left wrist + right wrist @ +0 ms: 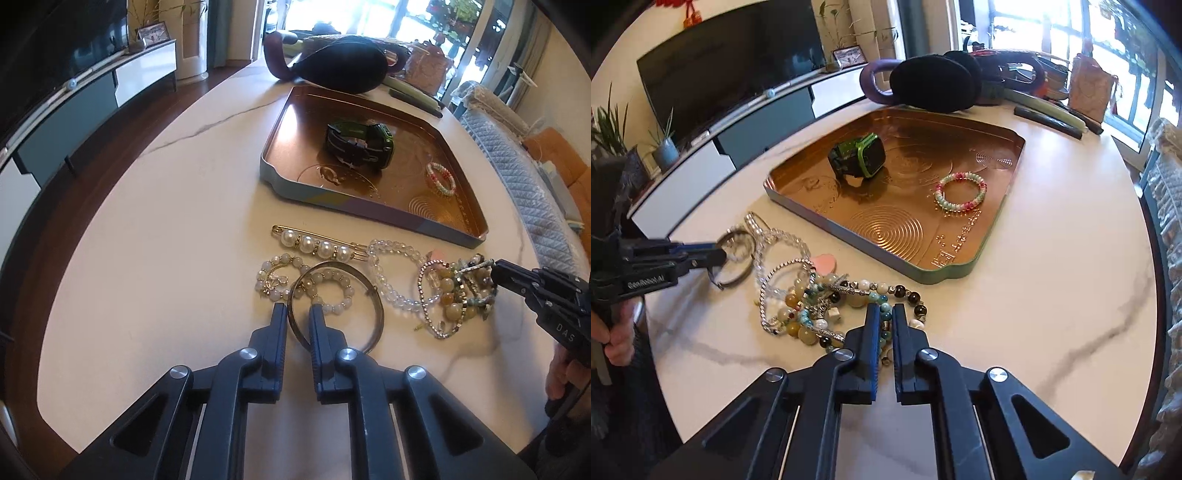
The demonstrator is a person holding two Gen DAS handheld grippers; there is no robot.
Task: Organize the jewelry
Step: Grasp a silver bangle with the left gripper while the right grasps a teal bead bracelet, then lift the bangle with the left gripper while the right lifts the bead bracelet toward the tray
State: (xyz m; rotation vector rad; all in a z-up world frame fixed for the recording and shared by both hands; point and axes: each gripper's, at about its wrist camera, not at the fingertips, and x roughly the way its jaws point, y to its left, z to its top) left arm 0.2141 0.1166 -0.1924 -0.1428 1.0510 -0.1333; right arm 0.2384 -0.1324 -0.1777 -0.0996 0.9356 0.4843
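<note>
My left gripper (pixel 298 308) is shut on the rim of a metal bangle (pixel 373 295), which lies over a pale bead bracelet (pixel 334 291) on the white table. In the right wrist view, the left gripper (pixel 722 254) grips the bangle (pixel 742 273) at the left. My right gripper (pixel 885 314) is shut on a strand of a mixed bead bracelet (pixel 908 291) at the edge of a tangled jewelry pile (pixel 809 314); its tip (pixel 493 271) meets that pile (pixel 454 295). A copper tray (pixel 332 197) (pixel 849 236) holds a green-black watch (pixel 356 146) (pixel 858 157) and a pink-green bead bracelet (pixel 441 179) (pixel 960 192).
A pearl pin (pixel 314 243), a clear bead bracelet (pixel 391 273) and another pale bracelet (pixel 271 277) lie near the bangle. Black earmuffs (pixel 931 85) and other clutter sit behind the tray. A person's hand (pixel 617 343) holds the left gripper. The rounded table edge (pixel 92 229) curves at the left.
</note>
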